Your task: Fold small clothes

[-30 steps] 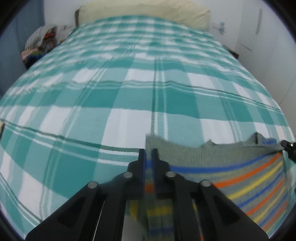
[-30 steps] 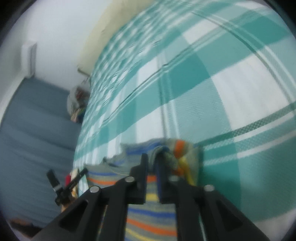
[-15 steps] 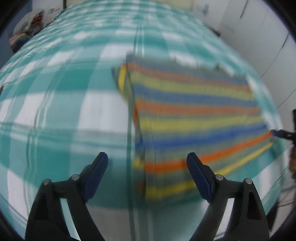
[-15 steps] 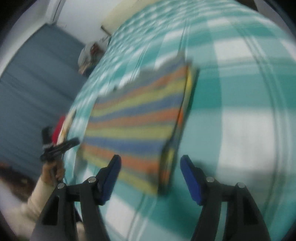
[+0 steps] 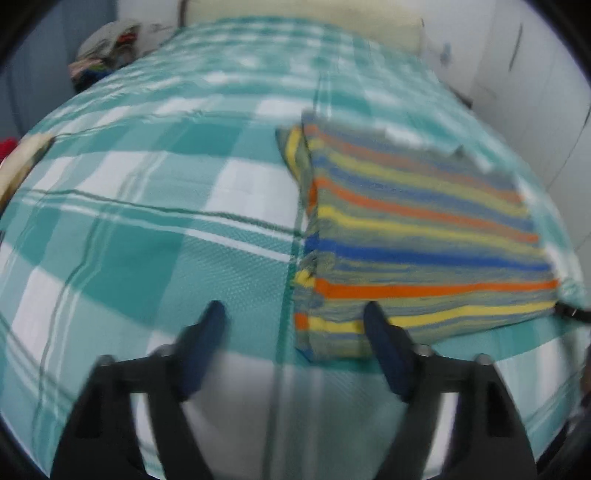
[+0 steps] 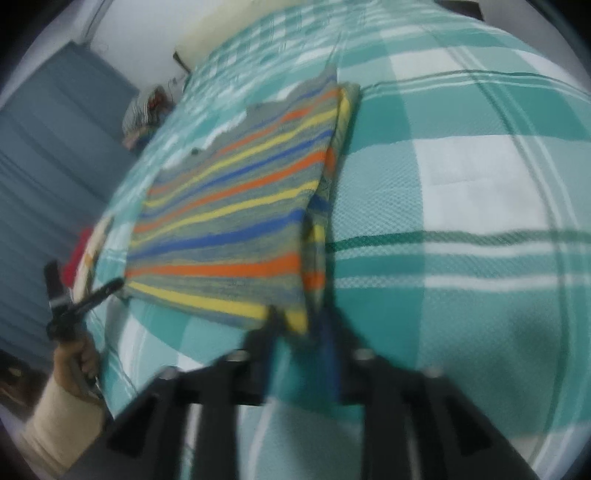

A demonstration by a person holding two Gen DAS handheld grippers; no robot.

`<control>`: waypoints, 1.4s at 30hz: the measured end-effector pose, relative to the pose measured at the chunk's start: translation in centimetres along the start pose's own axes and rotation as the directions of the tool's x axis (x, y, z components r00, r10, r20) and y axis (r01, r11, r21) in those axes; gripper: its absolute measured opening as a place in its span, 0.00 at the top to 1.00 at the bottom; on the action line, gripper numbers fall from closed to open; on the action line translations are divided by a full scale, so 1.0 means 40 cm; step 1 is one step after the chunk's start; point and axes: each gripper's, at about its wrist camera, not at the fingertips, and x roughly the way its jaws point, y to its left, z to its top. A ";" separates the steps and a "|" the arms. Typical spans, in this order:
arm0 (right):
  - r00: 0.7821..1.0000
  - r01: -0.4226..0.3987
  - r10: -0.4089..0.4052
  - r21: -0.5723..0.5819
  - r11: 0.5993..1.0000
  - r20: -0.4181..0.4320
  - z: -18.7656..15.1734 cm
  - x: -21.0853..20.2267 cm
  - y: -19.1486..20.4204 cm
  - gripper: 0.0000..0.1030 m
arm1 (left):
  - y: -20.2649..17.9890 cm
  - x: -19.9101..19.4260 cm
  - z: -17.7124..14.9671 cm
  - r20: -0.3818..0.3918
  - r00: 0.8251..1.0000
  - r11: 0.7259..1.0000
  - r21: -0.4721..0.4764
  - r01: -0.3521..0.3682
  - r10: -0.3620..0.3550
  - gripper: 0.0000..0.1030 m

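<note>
1. Where the teal-and-white checked bedspread (image 5: 155, 236) covers the bed, a small folded knit garment with grey, orange, yellow and blue stripes (image 5: 417, 236) lies flat on it, towards the right half of the left wrist view.
2. The left gripper (image 5: 293, 317) hangs above the bedspread with its two blue-padded fingers (image 5: 210, 332) spread wide apart and nothing between them; its right finger overlaps the near left corner of the striped garment in the picture, though contact cannot be told.
3. In the right wrist view the same garment (image 6: 236, 206) appears as a neat rectangle with a doubled edge along its right side, where the folded layers stack.
4. The right gripper (image 6: 299, 325) sits at the near right corner of the garment, its fingers drawn close with a narrow gap; motion blur hides whether they pinch the cloth, so I cannot tell.
5. The person's left hand (image 6: 75, 358), in a cream sleeve, shows at the lower left of the right wrist view, holding the other tool beside the garment's left edge.
6. A pale cream pillow (image 5: 306, 14) lies at the far end of the bed, and a heap of mixed clothes (image 5: 103, 48) sits beside the bed's far left corner.
</note>
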 end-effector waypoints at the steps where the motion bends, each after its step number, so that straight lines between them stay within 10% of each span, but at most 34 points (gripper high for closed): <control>1: 1.000 -0.002 0.002 -0.003 1.000 0.030 -0.008 -0.021 0.002 0.37 | -0.004 -0.042 -0.005 0.040 0.998 0.999 -0.018 0.041 -0.041 0.13; 6: 0.985 0.027 -0.024 -0.018 0.999 0.172 -0.056 -0.105 0.002 0.26 | -0.072 -0.142 -0.023 0.159 0.985 0.997 -0.008 0.074 -0.072 0.03; 10: 0.984 -0.039 0.033 0.032 0.999 0.174 -0.010 -0.104 -0.032 0.26 | -0.257 -0.121 -0.046 0.110 0.977 0.967 0.204 0.155 -0.180 0.03; 17: 0.988 -0.141 0.138 0.047 0.989 0.071 0.221 -0.035 -0.081 0.27 | -0.703 -0.004 -0.144 0.011 0.971 0.733 0.658 0.173 -0.240 0.04; 20: 0.987 -0.161 0.161 0.086 0.983 0.010 0.312 0.030 -0.102 0.31 | -0.812 0.063 -0.140 -0.008 0.972 0.701 0.691 0.176 -0.236 0.04; 26: 0.986 -0.150 0.158 0.125 0.981 -0.057 0.427 0.155 -0.141 0.43 | -0.859 0.141 -0.078 -0.037 0.965 0.756 0.615 0.227 -0.259 0.43; 28: 0.976 -0.194 0.205 0.138 0.971 -0.067 0.451 0.189 -0.137 0.63 | -0.856 0.148 -0.063 -0.022 0.969 0.783 0.585 0.211 -0.244 0.88; 30: 0.983 -0.161 0.171 0.114 0.980 -0.074 0.462 0.208 -0.118 0.92 | -0.820 0.135 -0.043 -0.024 0.959 0.813 0.525 0.254 -0.284 0.91; 36: 0.977 -0.211 0.212 -0.029 0.977 0.013 0.495 0.133 0.062 0.92 | -0.580 -0.006 0.047 0.085 0.913 0.891 0.271 0.363 -0.398 0.92; 42: 0.965 -0.260 0.257 -0.203 0.944 -0.045 0.535 0.202 0.385 0.92 | -0.265 -0.074 0.089 0.176 0.936 0.952 0.034 0.305 -0.306 0.92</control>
